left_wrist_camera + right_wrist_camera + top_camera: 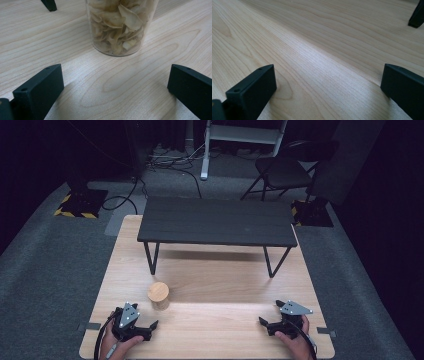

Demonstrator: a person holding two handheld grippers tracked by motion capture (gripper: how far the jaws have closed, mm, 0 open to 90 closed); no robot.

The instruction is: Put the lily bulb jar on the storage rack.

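Note:
A clear jar (158, 295) with a round wooden lid stands on the wooden table (215, 330), left of the middle. In the left gripper view the jar (120, 25) holds pale dried slices and stands straight ahead of the jaws, apart from them. My left gripper (149, 330) rests near the front left edge, just below and left of the jar. Its jaws are spread wide on either side of bare wood, so the left gripper (115, 92) is open. My right gripper (269, 315) sits near the front right edge. The right gripper (328, 92) is open too, with nothing between its jaws.
A low black bench (216, 222) on thin legs stands across the far half of the table. One leg (50, 5) shows beyond the jar and another leg (417, 15) far ahead of the right gripper. A folding chair (282, 170) and cables lie on the floor behind.

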